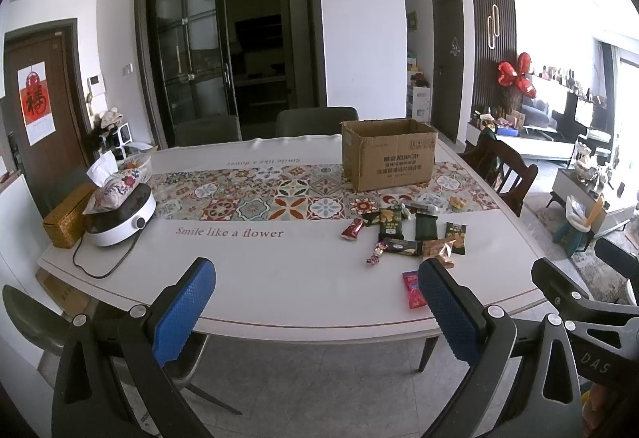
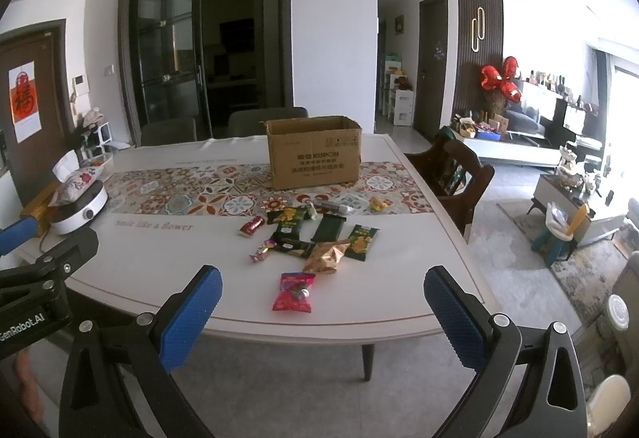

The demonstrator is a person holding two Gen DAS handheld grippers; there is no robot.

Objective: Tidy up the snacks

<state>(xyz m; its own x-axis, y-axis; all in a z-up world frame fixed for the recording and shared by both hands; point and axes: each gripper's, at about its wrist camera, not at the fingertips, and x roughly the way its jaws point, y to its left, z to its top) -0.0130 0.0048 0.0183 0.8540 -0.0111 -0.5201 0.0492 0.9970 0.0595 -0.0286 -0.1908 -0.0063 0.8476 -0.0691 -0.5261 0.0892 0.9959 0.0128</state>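
Note:
Several snack packets (image 2: 315,234) lie scattered on the white table (image 2: 179,270), in front of an open cardboard box (image 2: 313,154) that stands on the patterned runner. A red packet (image 2: 293,292) lies nearest the front edge, a gold crinkled one (image 2: 325,258) behind it. The same snacks (image 1: 403,234), box (image 1: 387,154) and red packet (image 1: 413,290) show in the left wrist view. My left gripper (image 1: 315,308) is open and empty, short of the table's front edge. My right gripper (image 2: 321,312) is open and empty, just before the red packet.
A white cooker (image 1: 120,218) with a tissue pouch on it and a woven box (image 1: 66,216) stand at the table's left end. Chairs stand at the far side (image 1: 315,120), at the right (image 2: 451,178) and at the near left (image 1: 36,322).

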